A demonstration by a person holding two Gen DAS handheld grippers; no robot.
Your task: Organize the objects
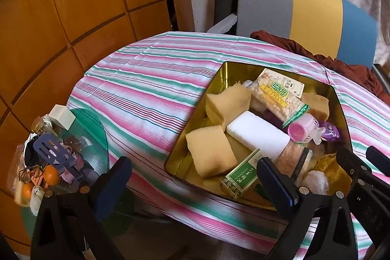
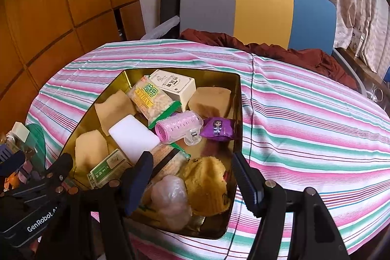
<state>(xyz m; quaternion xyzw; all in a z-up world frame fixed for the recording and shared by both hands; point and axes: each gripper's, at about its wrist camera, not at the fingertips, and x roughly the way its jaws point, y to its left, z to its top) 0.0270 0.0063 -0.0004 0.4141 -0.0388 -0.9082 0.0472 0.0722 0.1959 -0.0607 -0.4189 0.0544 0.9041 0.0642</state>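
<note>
A gold tin (image 2: 237, 99) holds four tan sponges (image 2: 114, 109), one white block (image 2: 132, 138), one green box (image 2: 109, 168), one cream box (image 2: 174, 87), two cracker packs (image 2: 148, 99), one pink roller (image 2: 178, 129), one purple sweet (image 2: 218, 129), one yellow cloth (image 2: 207, 184) and one clear bag (image 2: 170, 196).

At the tin's 9 o'clock a glass stand (image 1: 97, 128) carries clutter with two oranges (image 1: 51, 173).

The tin sits on a striped cloth (image 2: 304, 118); at 12 o'clock a chair (image 2: 263, 9), with wood panels (image 1: 61, 4) left.

The left gripper (image 1: 195, 177) is spread, empty. The right gripper (image 2: 192, 172) is spread over the tin's 6 o'clock corner, touching nothing.
</note>
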